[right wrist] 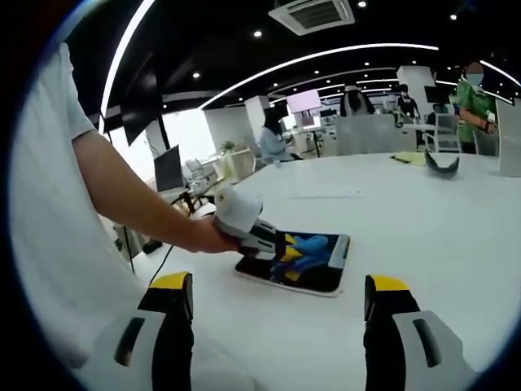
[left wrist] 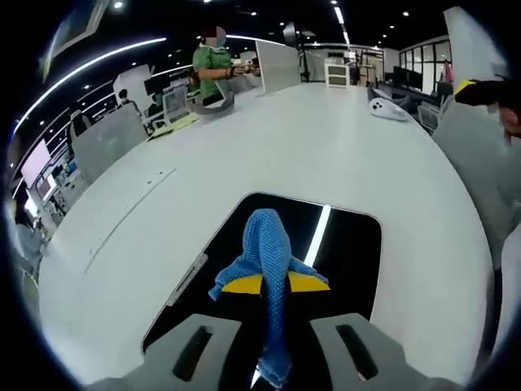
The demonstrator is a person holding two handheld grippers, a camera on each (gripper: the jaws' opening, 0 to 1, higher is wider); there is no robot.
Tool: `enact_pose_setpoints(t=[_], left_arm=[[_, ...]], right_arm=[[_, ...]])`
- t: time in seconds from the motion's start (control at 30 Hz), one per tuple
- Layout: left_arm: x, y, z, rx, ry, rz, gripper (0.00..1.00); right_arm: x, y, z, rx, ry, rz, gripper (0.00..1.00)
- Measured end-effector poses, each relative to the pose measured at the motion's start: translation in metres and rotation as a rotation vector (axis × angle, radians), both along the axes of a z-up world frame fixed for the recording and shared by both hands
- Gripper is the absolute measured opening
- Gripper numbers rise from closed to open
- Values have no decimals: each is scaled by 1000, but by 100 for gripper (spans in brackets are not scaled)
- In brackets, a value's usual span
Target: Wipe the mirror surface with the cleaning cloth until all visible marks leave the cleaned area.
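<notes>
Pinching one blue cloth [left wrist: 273, 281], the left gripper [left wrist: 273, 346] presses one mirror [left wrist: 350, 252]; right gripper [right wrist: 277, 314] spread wide.

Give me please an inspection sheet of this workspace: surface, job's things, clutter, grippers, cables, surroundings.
Surface: large white table, bare around the mirror.
Job's things: dark mirror lies flat on the table; blue cleaning cloth hangs from the left gripper onto it. Marks on the glass: cannot tell.
Clutter: a curved dark-and-white object lies on the far side of the table.
Grippers: left gripper shut on the cloth, over the mirror; right gripper open, holding nothing, apart from the mirror.
Cables: one dark cable hangs past the table edge.
Surroundings: open office, ceiling light strips, monitors, chairs, a person in green at the far end.
</notes>
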State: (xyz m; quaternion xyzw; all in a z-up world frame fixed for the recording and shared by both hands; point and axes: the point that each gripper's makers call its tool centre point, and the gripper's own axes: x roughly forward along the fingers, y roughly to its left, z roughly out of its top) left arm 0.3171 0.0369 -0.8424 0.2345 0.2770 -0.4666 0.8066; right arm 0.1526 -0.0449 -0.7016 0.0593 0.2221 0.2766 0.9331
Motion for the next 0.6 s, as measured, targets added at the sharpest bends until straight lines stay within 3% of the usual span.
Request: enact_pose_setpoints(t=[0.37,0.6], left_arm=[[-1,13,-1,-8,-3,24,7],[-3,20,0,-25,6,52,7]], right_arm=[[3,3,3,28,-7,-6,86],[1,8,-1,49,19,-5,88]])
